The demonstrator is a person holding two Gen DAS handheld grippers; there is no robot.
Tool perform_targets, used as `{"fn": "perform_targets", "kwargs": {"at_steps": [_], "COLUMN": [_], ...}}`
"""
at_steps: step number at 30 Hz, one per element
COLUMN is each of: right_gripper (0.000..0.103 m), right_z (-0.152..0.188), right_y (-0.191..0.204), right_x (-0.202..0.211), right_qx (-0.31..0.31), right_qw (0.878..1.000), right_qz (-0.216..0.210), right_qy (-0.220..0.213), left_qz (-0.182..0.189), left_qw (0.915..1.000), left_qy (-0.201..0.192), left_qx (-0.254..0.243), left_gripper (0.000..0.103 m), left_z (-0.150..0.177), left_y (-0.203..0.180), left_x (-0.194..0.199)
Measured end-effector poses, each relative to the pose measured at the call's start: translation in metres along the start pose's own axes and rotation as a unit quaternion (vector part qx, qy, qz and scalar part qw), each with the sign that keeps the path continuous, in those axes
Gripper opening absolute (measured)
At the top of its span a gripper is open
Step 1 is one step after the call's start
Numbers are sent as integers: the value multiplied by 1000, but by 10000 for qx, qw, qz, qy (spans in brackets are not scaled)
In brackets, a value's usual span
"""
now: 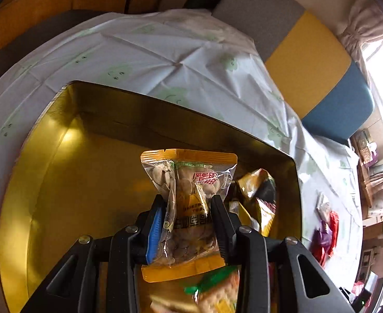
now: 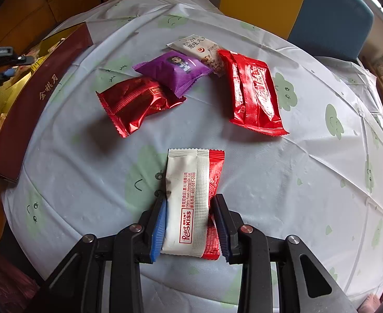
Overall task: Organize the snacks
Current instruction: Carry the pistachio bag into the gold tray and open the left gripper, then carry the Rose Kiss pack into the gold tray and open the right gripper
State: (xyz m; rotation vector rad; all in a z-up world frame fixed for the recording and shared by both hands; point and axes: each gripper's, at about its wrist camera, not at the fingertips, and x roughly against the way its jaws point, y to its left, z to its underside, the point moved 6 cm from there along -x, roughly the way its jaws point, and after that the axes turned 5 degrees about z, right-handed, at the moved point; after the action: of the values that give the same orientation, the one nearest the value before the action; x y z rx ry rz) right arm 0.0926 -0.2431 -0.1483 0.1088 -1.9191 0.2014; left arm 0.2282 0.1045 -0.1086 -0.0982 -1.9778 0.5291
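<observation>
My left gripper (image 1: 187, 200) is shut on a clear, orange-edged nut packet (image 1: 191, 182) and holds it over the gold-lined box (image 1: 68, 182). A yellow and black packet (image 1: 259, 190) and a green-tied cracker packet (image 1: 217, 287) lie in the box. My right gripper (image 2: 188, 200) is shut on a white and red Rater Kiss packet (image 2: 191, 200) just above the table. Farther off on the cloth lie a dark red packet (image 2: 136, 101), a purple packet (image 2: 173, 70), a white packet (image 2: 196, 47) and a red KitKat packet (image 2: 254, 94).
The box's dark red wall (image 2: 35, 99) runs along the left in the right wrist view. A white cloth with green clouds (image 2: 321, 169) covers the round table. Grey, yellow and blue cushions (image 1: 308, 60) lie beyond the table. Cluttered shelves (image 1: 374, 177) stand at the right.
</observation>
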Motion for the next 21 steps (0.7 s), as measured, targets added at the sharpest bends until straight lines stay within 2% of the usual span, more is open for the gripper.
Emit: {"fn": "perform_targets", "kwargs": {"at_steps": [5,8,16,21], "right_gripper": [35,35,35,35], "right_z": [0,1,1,2], "right_y": [0,1,0,0], "right_x": [0,0,1,2], "right_qx": [0,16,112,123], "right_qw": [10000,10000,9999,9999], "right_qz": [-3,4,52,85], "right_qy": [-4,-10,-43,-47], "left_qz": [-118,-22,-201,-291], "left_qw": [9999,10000,9983,9938], "left_qy": [52,49,-536,-890], "left_qx": [-55,73,-130,-607], "left_gripper": [38,41,41,41], "left_z": [-9,-10,9,40], "left_y": [-3,2,6,-7], "left_x": [-20,-19,31,64]}}
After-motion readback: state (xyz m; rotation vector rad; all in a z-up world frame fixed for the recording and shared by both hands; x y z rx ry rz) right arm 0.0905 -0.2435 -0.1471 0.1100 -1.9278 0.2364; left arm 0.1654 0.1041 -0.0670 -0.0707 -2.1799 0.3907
